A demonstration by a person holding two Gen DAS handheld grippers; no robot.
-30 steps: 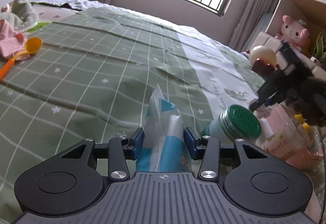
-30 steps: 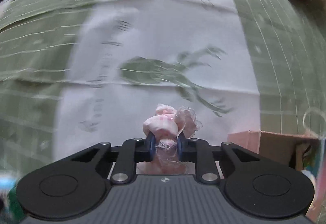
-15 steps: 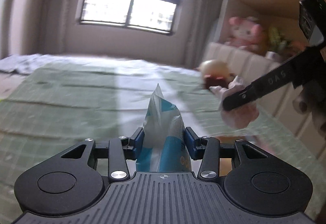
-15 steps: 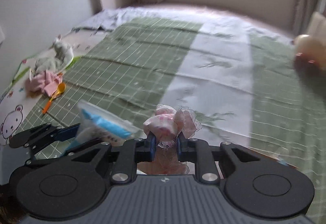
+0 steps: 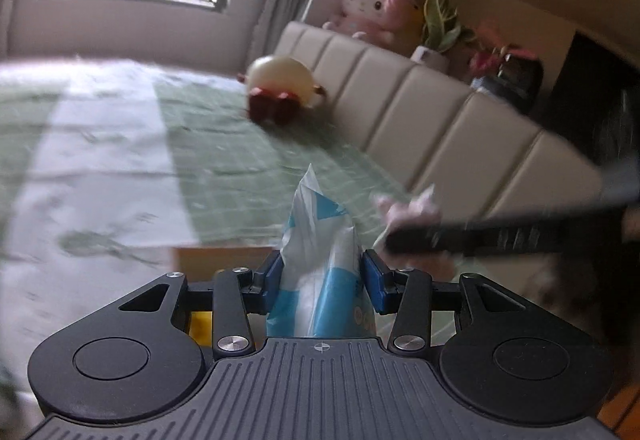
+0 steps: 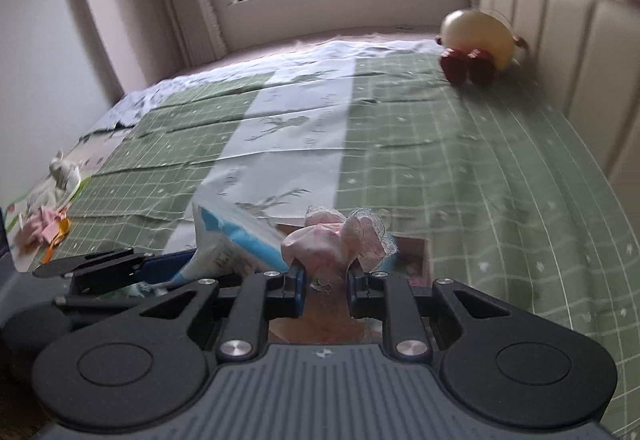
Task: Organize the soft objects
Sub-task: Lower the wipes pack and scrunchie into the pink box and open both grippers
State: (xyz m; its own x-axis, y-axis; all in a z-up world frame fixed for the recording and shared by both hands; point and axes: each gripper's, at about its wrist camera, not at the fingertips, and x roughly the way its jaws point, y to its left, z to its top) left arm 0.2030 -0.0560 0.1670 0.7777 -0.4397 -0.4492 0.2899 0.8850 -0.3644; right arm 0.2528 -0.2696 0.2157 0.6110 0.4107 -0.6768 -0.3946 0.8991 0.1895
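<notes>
A: State of the left gripper (image 5: 322,274)?

B: Its blue pads (image 5: 271,280) are clamped on a wipes pack (image 5: 316,280), white and blue soft plastic. The pack's long axis runs forward out of the jaws, its crimped end pointing ahead and up.

A: And the right gripper (image 6: 323,282)?

B: Narrow, pinching a pink cloth (image 6: 332,240) with lace trim, bunched and puffed up above the fingertips. It looks limp and light.

A: Where do the two stand to each other?

B: The right gripper reaches in from the left gripper's right side, just ahead of it; the pack and cloth are nearly touching in the right wrist view.

A: The relation the next move turns on?

B: A cardboard box (image 6: 414,246) lies directly below and just ahead of both. Its open mouth shows under the right jaws. I judge the right gripper the nearer, since the cloth hangs over the opening. The left one sits at the box's near edge (image 5: 224,260).

A: Risks?

B: The lace may snag on a pad at release. The left view is blurred, so box depth cannot be told.
</notes>
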